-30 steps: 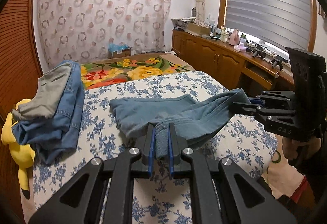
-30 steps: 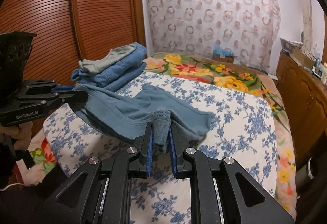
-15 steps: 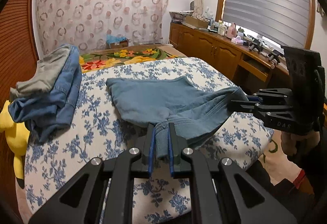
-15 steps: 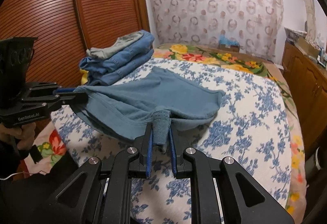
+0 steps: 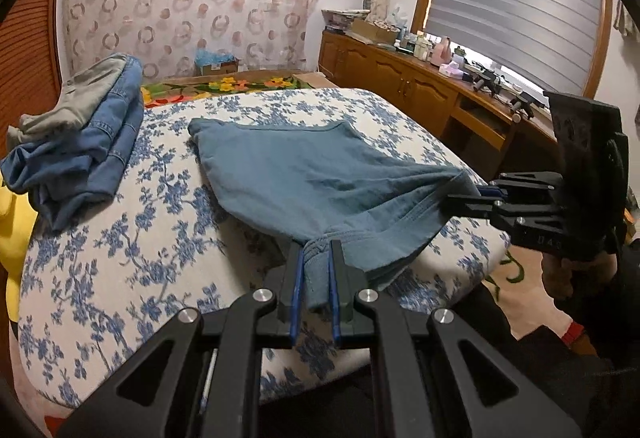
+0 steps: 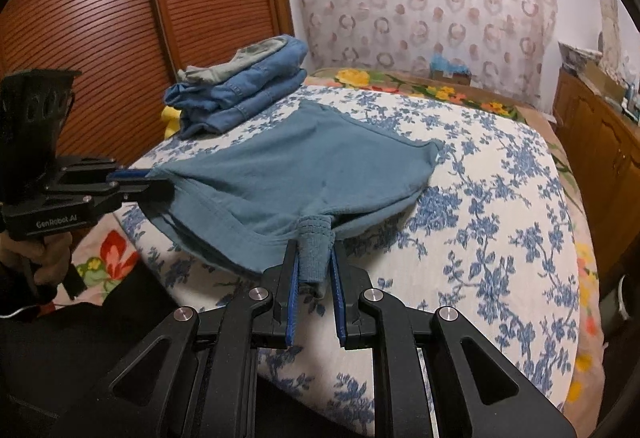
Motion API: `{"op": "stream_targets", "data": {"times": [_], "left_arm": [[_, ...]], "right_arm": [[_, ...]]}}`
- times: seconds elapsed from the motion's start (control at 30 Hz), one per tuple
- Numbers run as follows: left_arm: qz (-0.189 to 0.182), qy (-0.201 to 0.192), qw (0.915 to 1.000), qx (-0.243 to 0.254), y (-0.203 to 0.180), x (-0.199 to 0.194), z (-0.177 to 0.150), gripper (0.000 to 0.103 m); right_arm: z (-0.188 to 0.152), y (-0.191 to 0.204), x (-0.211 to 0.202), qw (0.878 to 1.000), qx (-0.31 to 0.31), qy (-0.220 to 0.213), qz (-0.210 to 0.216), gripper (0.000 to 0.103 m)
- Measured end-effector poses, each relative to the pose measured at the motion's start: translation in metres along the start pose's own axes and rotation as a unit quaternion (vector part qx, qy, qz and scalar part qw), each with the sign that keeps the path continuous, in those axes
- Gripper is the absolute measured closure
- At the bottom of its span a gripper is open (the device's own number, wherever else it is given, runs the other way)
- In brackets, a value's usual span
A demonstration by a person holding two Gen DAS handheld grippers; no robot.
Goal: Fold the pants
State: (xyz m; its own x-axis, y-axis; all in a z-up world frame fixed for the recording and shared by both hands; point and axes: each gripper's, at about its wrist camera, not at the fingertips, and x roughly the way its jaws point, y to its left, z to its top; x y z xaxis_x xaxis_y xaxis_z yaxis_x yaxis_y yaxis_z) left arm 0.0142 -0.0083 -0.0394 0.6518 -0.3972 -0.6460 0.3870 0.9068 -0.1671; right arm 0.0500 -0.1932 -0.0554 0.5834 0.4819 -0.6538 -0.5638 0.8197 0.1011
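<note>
Teal-blue pants (image 5: pixel 312 174) lie stretched across the blue-flowered bed cover (image 5: pixel 120 246), legs pointing away from me. My left gripper (image 5: pixel 314 258) is shut on one corner of the waistband near the bed's front edge. My right gripper (image 6: pixel 314 238) is shut on the other waistband corner; it also shows in the left wrist view (image 5: pixel 472 198). The left gripper shows in the right wrist view (image 6: pixel 136 178). The waistband hangs slightly slack between the two, lifted a little off the bed. The pants also show in the right wrist view (image 6: pixel 304 166).
A stack of folded jeans with a grey garment on top (image 5: pixel 84 134) sits at the bed's left side, also in the right wrist view (image 6: pixel 244 86). A yellow plush toy (image 5: pixel 10 222) lies beside it. A wooden cabinet (image 5: pixel 420 94) runs along the right wall. Wooden slatted doors (image 6: pixel 120 6) stand at left.
Both grippers have pulled the waistband back toward the bed's front edge. The pants have unfurled from a bunched heap into a flat, stretched shape.
</note>
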Motion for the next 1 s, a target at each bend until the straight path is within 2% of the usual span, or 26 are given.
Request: {"op": "stream_targets", "data": {"times": [0.37,0.53,0.73,1.0], "left_arm": [[-0.022,0.012,0.9997,-0.001,-0.013,-0.023,-0.015,0.095],[-0.025,0.007,0.9996,-0.007,-0.009,-0.024,-0.011,0.095],[-0.009,-0.009,0.9999,-0.009,0.006,-0.008,0.019,0.095],[0.012,-0.025,0.9994,-0.020,0.036,0.026,0.070,0.095]], "right_arm": [[-0.019,0.010,-0.025,1.000,0.017,-0.001,0.020,0.091],[-0.019,0.007,-0.027,0.999,0.029,-0.007,0.025,0.091],[0.007,-0.010,-0.011,0.998,0.047,-0.048,0.012,0.091],[0.051,-0.043,0.034,0.994,0.087,-0.064,0.005,0.091]]}}
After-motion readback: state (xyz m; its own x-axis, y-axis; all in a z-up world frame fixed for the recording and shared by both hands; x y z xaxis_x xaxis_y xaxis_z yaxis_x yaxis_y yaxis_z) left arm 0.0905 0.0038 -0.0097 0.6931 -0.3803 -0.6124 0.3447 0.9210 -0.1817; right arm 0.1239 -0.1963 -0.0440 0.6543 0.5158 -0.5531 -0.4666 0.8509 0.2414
